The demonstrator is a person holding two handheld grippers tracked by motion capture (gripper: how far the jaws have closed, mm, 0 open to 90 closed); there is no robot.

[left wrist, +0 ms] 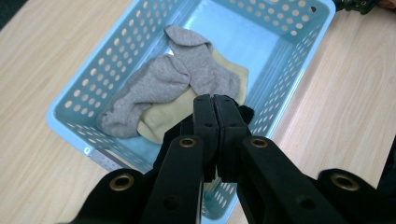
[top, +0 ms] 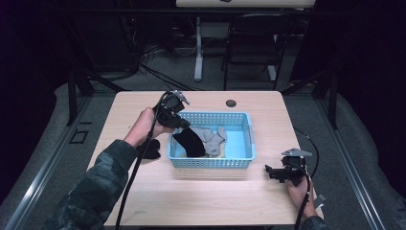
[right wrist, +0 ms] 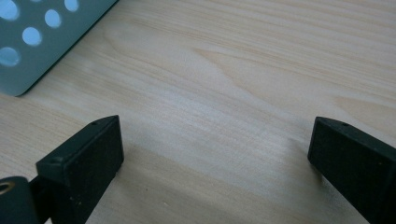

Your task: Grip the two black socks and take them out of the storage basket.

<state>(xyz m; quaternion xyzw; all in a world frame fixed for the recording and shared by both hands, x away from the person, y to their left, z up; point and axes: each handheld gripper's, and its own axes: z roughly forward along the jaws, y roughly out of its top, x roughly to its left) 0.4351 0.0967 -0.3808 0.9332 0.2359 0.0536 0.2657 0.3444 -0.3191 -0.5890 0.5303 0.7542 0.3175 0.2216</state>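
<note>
The left gripper (top: 182, 123) is pinching a black sock (top: 190, 141) between closed jaws, its own jaws hiding most of the sock in the left gripper view. The sock is hanging over the left end of the blue basket (top: 250, 139), beside a grey sock (left wrist: 154, 86) overlying a pale yellow one (left wrist: 163, 119). The right gripper (top: 269, 171) is resting wide open, jaws empty, on the table (top: 210, 196) right of the basket.

Folding chair (top: 253, 40) behind the table (top: 201, 201); perhaps a dark sock (top: 149, 149) left
</note>
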